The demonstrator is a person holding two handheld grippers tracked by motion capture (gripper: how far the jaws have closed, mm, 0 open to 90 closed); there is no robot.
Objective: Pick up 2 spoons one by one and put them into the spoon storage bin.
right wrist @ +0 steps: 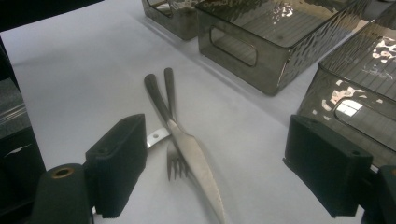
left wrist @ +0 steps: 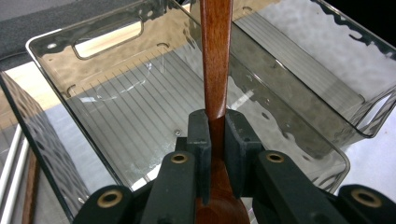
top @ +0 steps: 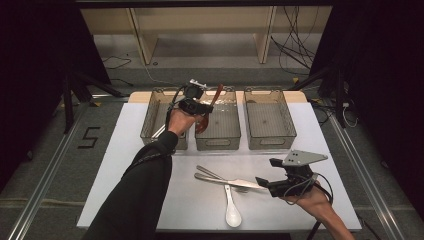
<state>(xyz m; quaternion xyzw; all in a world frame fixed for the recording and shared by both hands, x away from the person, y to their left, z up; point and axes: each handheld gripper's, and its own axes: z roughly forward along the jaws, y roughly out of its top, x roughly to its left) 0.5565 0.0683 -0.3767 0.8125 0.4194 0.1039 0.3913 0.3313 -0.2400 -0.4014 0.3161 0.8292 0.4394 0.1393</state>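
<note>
I have the left gripper (top: 200,107) clamped on the wooden spoon (top: 210,110), its pads pinched on the neck of the handle just above the bowl, and I am holding it over the middle bin (top: 218,142) of the three clear bins along the far edge of the worktop (top: 125,150) — the spoon hangs above the ribbed floor, not yet let go. By my reading this is a cutlery sort, and it is less than half done: the left bin (top: 150,122) already has some long pieces lying in it, though I cannot tell which kind, while the right bin (top: 270,125) looks bare. Left to place are the knife (right wrist: 187,144) and the fork (right wrist: 173,163), which lie crossed and touching near the middle of the front edge, and the white ceramic spoon (top: 231,210) just toward the front edge from them, its handle running under the knife. My right gripper (top: 267,180) rests low near the front right corner with its jaws wide apart and nothing between them, pointed at the knife's tip. The worktop is a plain white board — beyond its far edge stands a pale wooden shelf frame (top: 200,30) with loose cables on a grey floor, and dark curtains close in both sides.
</note>
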